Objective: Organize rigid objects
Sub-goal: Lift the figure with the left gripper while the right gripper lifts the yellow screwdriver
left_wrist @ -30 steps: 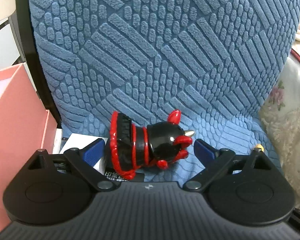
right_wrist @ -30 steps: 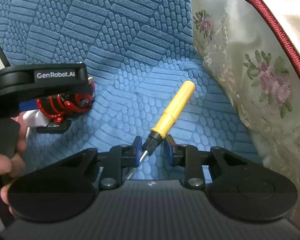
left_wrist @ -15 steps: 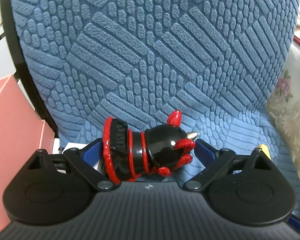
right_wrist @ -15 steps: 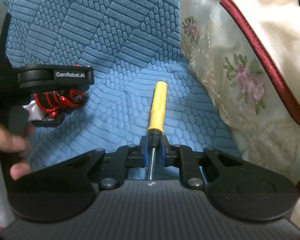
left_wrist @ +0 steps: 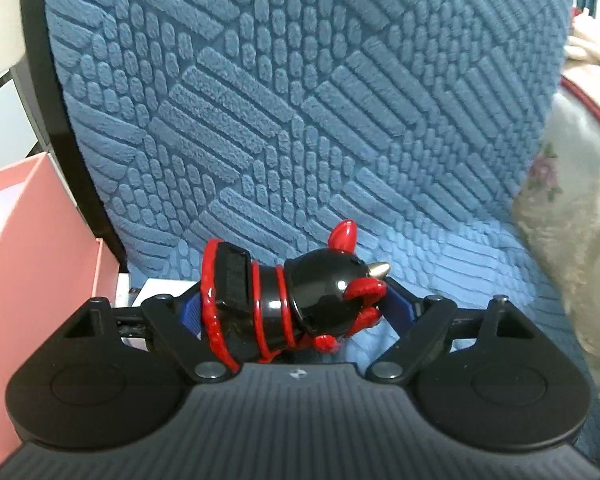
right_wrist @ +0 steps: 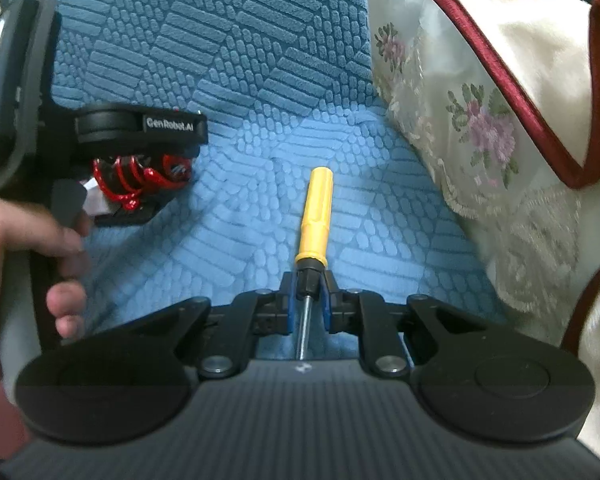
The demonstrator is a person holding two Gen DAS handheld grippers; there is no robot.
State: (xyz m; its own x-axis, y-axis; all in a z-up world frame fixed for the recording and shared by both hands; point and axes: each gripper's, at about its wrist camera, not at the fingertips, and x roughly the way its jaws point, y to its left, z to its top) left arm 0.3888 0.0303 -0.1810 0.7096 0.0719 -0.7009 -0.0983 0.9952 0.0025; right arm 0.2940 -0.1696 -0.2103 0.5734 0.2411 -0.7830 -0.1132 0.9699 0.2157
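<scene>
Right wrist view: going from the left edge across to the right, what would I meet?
A person's hand → the left gripper, closing around a black and red figurine → a yellow-handled screwdriver, clamped in the right gripper → a floral cushion.

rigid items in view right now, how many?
2. The black-and-red figurine lies between the left tool's closing pads, on the blue cushion. The yellow-handled screwdriver is clamped in the right tool. More may be hidden.
</scene>
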